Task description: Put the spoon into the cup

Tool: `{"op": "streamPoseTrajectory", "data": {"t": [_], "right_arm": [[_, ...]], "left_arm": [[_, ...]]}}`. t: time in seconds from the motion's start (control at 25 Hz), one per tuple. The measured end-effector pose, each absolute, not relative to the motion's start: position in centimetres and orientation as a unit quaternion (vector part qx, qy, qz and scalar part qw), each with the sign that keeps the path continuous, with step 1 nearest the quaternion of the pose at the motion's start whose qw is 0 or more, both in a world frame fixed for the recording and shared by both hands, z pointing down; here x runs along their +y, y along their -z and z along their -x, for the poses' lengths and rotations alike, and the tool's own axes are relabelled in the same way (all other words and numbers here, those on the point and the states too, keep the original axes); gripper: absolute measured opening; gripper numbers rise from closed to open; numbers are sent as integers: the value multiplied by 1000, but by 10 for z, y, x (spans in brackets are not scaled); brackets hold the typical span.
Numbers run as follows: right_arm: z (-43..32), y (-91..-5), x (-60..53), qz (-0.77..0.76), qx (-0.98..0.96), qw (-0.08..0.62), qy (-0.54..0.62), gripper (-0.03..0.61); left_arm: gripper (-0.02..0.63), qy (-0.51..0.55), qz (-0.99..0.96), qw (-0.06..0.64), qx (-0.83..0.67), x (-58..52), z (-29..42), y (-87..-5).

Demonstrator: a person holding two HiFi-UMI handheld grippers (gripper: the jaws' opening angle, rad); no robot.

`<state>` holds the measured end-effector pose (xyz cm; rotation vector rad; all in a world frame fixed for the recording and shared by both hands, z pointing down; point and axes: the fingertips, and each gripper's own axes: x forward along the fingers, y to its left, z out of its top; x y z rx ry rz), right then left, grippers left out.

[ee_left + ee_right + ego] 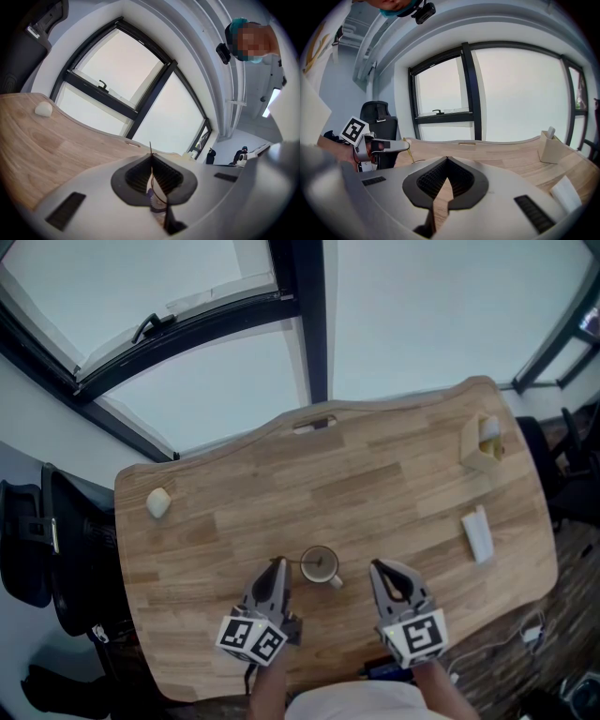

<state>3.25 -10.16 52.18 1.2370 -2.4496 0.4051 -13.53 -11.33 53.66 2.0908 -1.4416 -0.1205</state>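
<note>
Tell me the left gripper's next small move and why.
Probably open the left gripper and let go. It is shut on the thin spoon, whose far end appears to sit inside the cup already.

A wooden table [394,484] with a wavy outline fills the middle of the head view. Near the table's far left corner lies a small pale rounded lump [158,502]. At its far right corner stands a small wooden box [479,446], open at the top, with something pale inside. Nearer along the table's right side lies a flat white block [477,536]. A narrow slot [314,424] is cut into the middle of the table's far edge. Beyond that edge runs a black-framed window [309,315] with a handle [145,327]. A black chair [66,549] stands off the table's left end, and cables [532,632] lie on the floor off its near right corner.
</note>
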Motion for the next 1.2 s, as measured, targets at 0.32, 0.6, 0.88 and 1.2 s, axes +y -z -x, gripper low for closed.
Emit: {"op": "streamPoseTrajectory", "data": {"t": [0.32,0.6,0.88,1.2], "right_arm": [[-34,-524,-104,-441,-866,184,-148,-3],[-34,-528,-104,-441,-865,184,-151,-3],[-38,-533,-104,-442,-861,192,-161,-3],[-47,-533,-109,-455,-856,187,-161,-3]], "left_arm": [[2,52,-784,302,-540,-114,135,-542],[2,61,-780,309,-541,-115,135,-542],[2,63,-777,316,-541,-116,133,-548],[2,67,-774,320,-542,-114,132,-554]]}}
